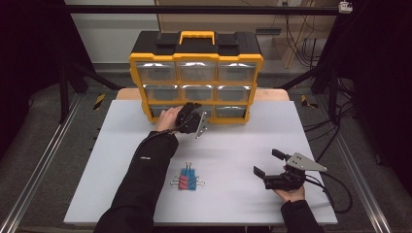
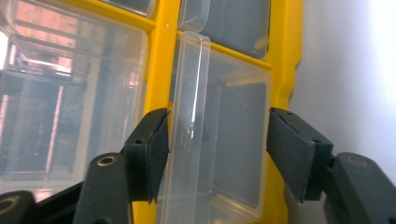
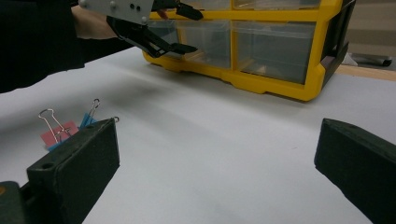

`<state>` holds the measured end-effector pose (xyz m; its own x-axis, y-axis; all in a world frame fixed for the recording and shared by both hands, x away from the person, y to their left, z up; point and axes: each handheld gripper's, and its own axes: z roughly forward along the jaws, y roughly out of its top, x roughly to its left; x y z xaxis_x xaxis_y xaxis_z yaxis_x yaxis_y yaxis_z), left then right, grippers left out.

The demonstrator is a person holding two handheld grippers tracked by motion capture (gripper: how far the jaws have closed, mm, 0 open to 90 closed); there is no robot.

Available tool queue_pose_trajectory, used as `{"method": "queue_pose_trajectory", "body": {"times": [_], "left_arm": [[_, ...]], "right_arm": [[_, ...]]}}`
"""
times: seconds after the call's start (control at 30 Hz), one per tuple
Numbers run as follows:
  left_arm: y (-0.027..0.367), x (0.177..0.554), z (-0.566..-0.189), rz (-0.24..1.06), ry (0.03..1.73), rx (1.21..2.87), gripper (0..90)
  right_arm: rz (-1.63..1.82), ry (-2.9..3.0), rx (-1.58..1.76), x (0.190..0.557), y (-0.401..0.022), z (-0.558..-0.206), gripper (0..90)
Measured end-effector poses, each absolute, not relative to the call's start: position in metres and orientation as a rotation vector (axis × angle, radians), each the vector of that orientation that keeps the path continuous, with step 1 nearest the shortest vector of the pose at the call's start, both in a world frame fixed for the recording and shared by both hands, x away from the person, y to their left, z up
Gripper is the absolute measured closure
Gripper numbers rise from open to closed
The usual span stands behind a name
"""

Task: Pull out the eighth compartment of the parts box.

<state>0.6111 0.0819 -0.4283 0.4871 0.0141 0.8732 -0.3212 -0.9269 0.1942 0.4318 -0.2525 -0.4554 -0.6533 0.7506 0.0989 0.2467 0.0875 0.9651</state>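
My right gripper [image 1: 268, 163] rests wide open on the table, near me and well apart from the yellow organizer [image 1: 196, 77]. Farther off, my left gripper [image 2: 217, 140] straddles a clear drawer's [image 2: 219, 154] handle in the organizer's bottom row — one pad [image 2: 156, 149] touching, the other off. The drawer's front faces me — its long axis runs level across the organizer.

floor [image 1: 48, 126]: grey mat — dim | wall [image 1: 111, 34]: pale | frame [image 1: 204, 8]: black metal bars
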Motion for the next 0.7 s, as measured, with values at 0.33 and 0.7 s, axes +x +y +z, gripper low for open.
{"method": "queue_pose_trajectory", "body": {"times": [0.33, 0.7], "left_arm": [[0.080, 0.608, -0.434, 1.547, -0.301, 2.373, 52.6], [0.078, 0.607, -0.438, 1.661, -0.317, 2.329, 68.3]], "right_arm": [[1.593, 1.945, 0.981, 0.432, -0.253, -0.455, 0.5], [1.594, 1.945, 0.983, 0.432, -0.253, -0.455, 0.5]]}}
